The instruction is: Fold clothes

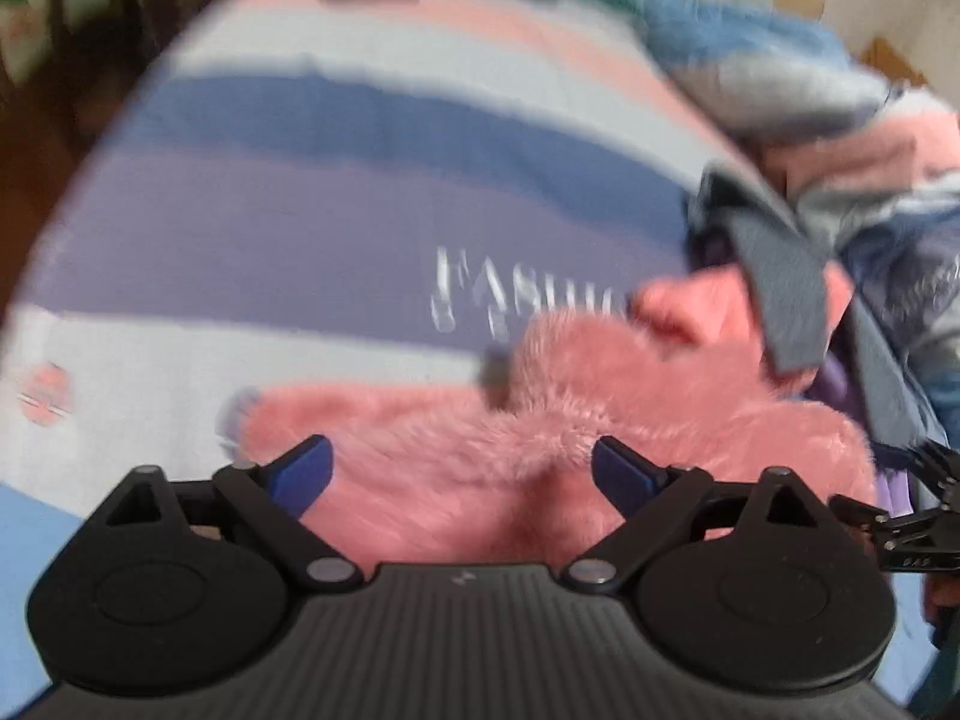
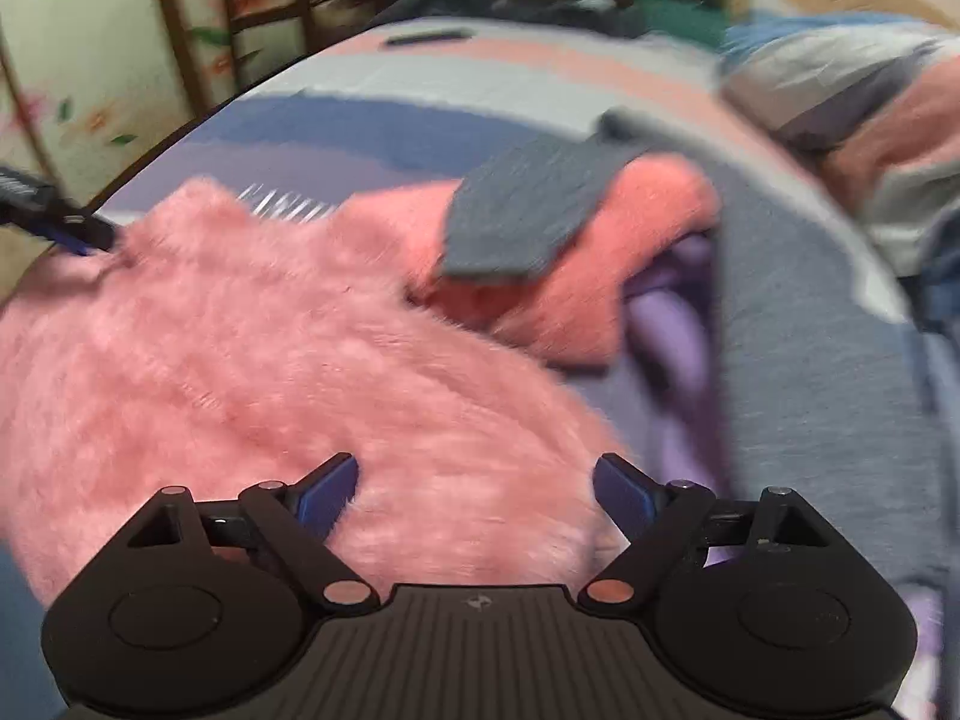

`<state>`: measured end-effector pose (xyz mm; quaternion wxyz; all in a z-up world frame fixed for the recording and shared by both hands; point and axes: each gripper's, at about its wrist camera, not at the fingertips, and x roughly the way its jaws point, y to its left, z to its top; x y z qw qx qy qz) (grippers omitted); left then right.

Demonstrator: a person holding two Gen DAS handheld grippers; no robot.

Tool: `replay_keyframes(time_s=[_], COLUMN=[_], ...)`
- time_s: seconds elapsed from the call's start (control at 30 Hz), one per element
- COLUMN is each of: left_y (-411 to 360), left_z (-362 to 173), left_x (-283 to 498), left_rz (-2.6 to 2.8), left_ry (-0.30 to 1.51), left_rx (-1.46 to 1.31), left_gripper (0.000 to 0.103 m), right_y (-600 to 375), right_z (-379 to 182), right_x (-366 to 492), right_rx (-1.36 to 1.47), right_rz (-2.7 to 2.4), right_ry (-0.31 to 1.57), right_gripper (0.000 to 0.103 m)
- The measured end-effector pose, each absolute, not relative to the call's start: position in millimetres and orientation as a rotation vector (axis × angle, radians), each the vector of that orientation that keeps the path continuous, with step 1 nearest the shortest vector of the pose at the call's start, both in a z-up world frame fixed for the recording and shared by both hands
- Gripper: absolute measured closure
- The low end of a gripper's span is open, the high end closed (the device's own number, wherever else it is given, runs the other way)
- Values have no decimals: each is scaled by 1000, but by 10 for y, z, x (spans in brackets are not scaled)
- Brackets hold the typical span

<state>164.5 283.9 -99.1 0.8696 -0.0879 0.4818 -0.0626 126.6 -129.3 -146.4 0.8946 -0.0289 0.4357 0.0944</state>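
Note:
A fluffy pink garment (image 1: 540, 468) lies bunched on a striped bed cover (image 1: 300, 228); the right wrist view shows the same pink garment (image 2: 270, 360) filling the left half of the picture. A grey strap-like piece of cloth (image 2: 522, 216) lies across its far fold, and this grey cloth (image 1: 780, 288) hangs at the right in the left wrist view. My left gripper (image 1: 461, 471) hovers just over the pink fluff, open, with nothing pinched between its blue pads. My right gripper (image 2: 477, 495) is open too, above the garment's near edge. The left gripper's tip (image 2: 66, 222) shows at the far left of the right wrist view.
A heap of other clothes (image 1: 840, 120) in blue, grey and pink is piled at the right. Grey and purple fabric (image 2: 810, 330) lies right of the pink garment. The bed cover carries white lettering (image 1: 522, 294). Dark furniture and a flowered wall (image 2: 90, 90) stand beyond the bed's far-left edge.

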Motion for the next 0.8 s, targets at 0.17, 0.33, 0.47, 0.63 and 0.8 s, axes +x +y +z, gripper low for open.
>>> replay_keyframes(time_s=[0.17, 0.33, 0.47, 0.63, 0.8], left_y=[3138, 3402, 3381, 3340, 3467], left_z=[-658, -1138, -1462, -1693, -1938], left_x=[828, 250, 174, 287, 465], left_rz=[-29, 42, 70, 96, 82], left_ry=[933, 1109, 1156, 1178, 1290], left_rx=[-198, -325, -354, -306, -304], left_gripper=[0, 0, 0, 0, 0], right_y=[-1663, -1799, -1740, -1590, -1175], right_z=[-1387, -1645, -1825, -2027, -2067], right_x=[741, 217, 88, 227, 421], right_rx=[274, 510, 638, 633, 186], right_rz=[93, 39, 34, 22, -16], right_ry=[916, 1006, 1046, 1091, 1203], right_gripper=[11, 11, 11, 5, 2])
